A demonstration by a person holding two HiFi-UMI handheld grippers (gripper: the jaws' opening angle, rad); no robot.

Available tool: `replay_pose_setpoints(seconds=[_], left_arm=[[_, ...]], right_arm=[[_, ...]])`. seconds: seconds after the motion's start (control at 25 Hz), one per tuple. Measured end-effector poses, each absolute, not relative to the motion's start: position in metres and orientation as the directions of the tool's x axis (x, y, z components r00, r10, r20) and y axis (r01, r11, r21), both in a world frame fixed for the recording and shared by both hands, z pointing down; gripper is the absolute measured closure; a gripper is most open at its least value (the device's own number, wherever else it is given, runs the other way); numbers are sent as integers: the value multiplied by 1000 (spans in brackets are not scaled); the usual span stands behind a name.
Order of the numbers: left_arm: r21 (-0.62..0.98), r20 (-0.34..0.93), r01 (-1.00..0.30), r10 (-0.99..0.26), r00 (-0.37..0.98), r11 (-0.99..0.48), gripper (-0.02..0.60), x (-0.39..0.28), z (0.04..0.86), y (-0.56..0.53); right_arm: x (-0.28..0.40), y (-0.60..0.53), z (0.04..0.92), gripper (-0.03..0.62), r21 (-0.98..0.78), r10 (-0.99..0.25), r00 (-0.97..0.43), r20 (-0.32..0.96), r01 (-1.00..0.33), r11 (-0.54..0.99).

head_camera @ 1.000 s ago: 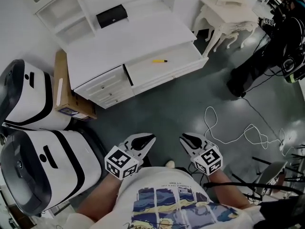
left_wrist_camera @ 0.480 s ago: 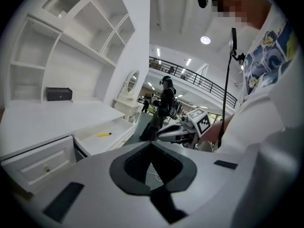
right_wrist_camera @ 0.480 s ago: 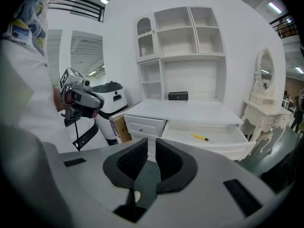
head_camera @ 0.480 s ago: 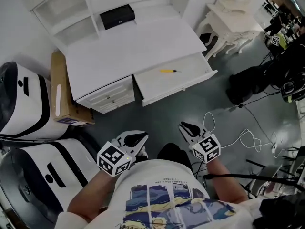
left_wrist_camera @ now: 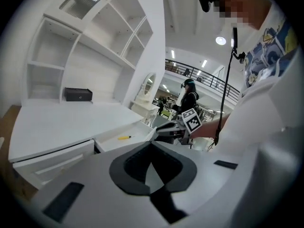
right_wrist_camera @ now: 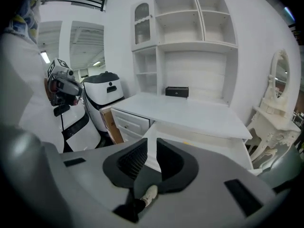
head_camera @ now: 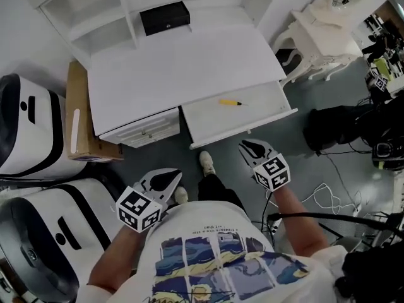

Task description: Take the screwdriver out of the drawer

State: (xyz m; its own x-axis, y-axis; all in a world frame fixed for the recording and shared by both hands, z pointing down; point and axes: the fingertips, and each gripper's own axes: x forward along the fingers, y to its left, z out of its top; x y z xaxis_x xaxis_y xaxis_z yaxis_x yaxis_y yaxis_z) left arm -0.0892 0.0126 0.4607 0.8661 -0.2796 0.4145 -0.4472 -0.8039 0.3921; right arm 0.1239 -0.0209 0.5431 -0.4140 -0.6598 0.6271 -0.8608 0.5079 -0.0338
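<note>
A small yellow screwdriver (head_camera: 230, 102) (left_wrist_camera: 124, 137) lies alone in the pulled-out drawer (head_camera: 252, 116) (left_wrist_camera: 135, 131) on the right side of the white desk (head_camera: 183, 62). Both grippers hover over the floor in front of the desk, short of the drawer. My right gripper (head_camera: 245, 145) (right_wrist_camera: 150, 141) is just before the drawer's front edge, its jaws a narrow gap apart with nothing between them. My left gripper (head_camera: 175, 175) (left_wrist_camera: 151, 144) hangs lower left, below the shut drawers, tips together and empty.
A black box (head_camera: 165, 17) sits at the back of the desk under the shelves. A cardboard box (head_camera: 79, 115) and two white-and-black machines (head_camera: 31, 131) stand to the left. A white side table (head_camera: 322, 43) and loose cables (head_camera: 334, 191) are on the right.
The person has stepped toward the desk. Both grippers have come forward with the body, and the right one now sits close to the drawer's front. The screwdriver has not moved.
</note>
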Motion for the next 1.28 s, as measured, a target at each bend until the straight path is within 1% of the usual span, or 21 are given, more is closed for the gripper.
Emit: replay_pose_setpoints(seconds=[0.16, 0.44, 0.8, 1.04, 1.28], left_arm=[[397, 441, -520, -339, 831, -757, 568, -76, 460, -27], [389, 457, -578, -394, 797, -718, 568, -34, 451, -83], [361, 514, -669, -460, 724, -650, 568, -8, 454, -117], [341, 540, -704, -483, 689, -623, 568, 4, 456, -130], [324, 565, -736, -502, 655, -595, 568, 3, 453, -136]], right_arm=[[161, -78, 572, 514, -4, -609, -412, 678, -831, 556], [205, -154, 634, 482, 50, -495, -409, 767, -730, 681], [213, -191, 712, 457, 36, -297, -398, 868, -546, 837], [221, -205, 751, 447, 21, -232, -370, 900, -493, 870], [226, -210, 781, 442, 24, -194, -341, 920, -445, 895]])
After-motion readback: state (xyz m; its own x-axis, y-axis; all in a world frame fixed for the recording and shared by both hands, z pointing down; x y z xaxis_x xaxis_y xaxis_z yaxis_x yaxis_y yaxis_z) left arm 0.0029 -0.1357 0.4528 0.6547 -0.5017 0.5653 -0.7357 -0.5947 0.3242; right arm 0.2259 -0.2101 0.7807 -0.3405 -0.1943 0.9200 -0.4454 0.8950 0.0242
